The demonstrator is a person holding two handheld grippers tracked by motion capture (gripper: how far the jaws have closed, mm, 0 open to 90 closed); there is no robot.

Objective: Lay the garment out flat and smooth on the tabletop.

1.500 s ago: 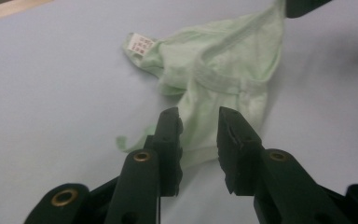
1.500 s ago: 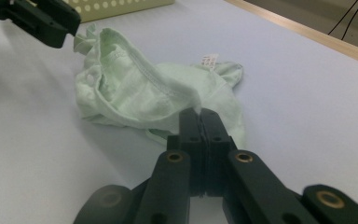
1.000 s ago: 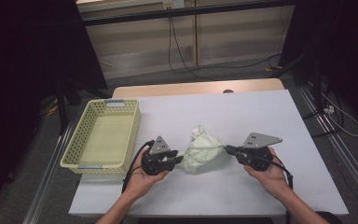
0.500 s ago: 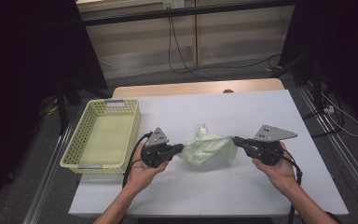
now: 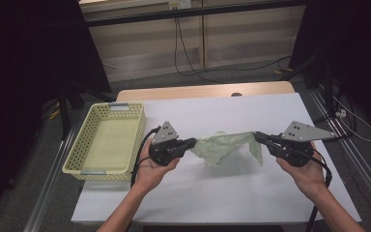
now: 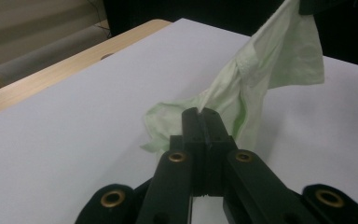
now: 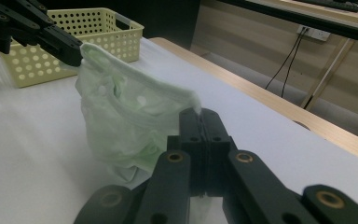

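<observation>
A pale green cloth (image 5: 224,145) hangs stretched between my two grippers above the white table (image 5: 212,193). My left gripper (image 5: 193,141) is shut on the cloth's left end, and my right gripper (image 5: 257,136) is shut on its right corner. In the left gripper view the jaws (image 6: 201,112) pinch a seam, and the cloth (image 6: 261,79) rises to the far gripper (image 6: 317,3) at top right while its lower fold rests on the table. In the right gripper view the jaws (image 7: 199,112) clamp an edge of the cloth (image 7: 121,121), and the left gripper (image 7: 51,35) holds the far end.
A yellow perforated basket (image 5: 84,145) stands on the table's left side, holding nothing, and appears in the right gripper view (image 7: 98,28) behind the cloth. A wooden strip (image 5: 203,91) runs along the table's far edge. Cables lie on the floor beyond.
Both grippers have risen and moved apart. The cloth, which was a bunched heap on the table, is now lifted and pulled out between them.
</observation>
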